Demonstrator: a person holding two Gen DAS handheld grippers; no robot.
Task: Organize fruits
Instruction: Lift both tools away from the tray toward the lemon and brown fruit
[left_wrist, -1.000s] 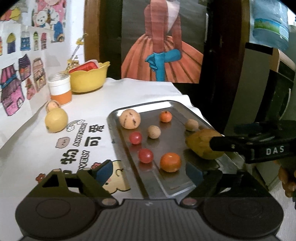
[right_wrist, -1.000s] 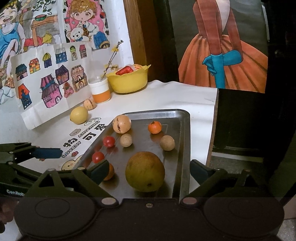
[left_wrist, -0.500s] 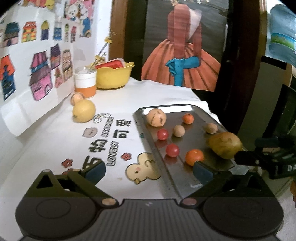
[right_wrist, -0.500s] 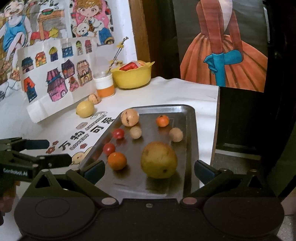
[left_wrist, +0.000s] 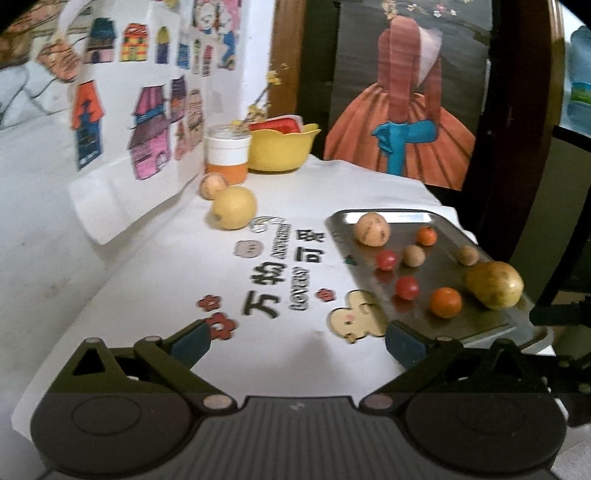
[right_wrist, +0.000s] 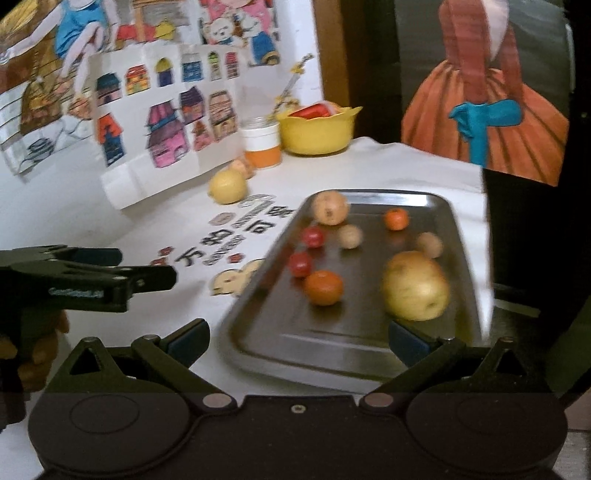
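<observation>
Left tool (left_wrist: 297, 341) hangs spread wide and empty above the white tabletop (left_wrist: 155, 280), its fingers framing the printed lettering. Right tool (right_wrist: 297, 341) is splayed open too, gripping nothing, poised over the near edge of the metal tray (right_wrist: 332, 354). On that tray: a big yellow pear (right_wrist: 415, 286) towards the right side, an orange (right_wrist: 324, 287) just left of it, two cherry tomatoes (right_wrist: 300, 264) beside the left rim, two tan round fruits (right_wrist: 349, 236) mid-tray, a small orange (right_wrist: 396, 218) and a larger speckled tan fruit (right_wrist: 330, 208) at the far end. Off the tray, well apart, a yellow lemon-like fruit (left_wrist: 233, 208) sits touching a smaller tan one (left_wrist: 212, 185), near the orange-and-white cup (left_wrist: 226, 157) and yellow bowl (left_wrist: 282, 149).
</observation>
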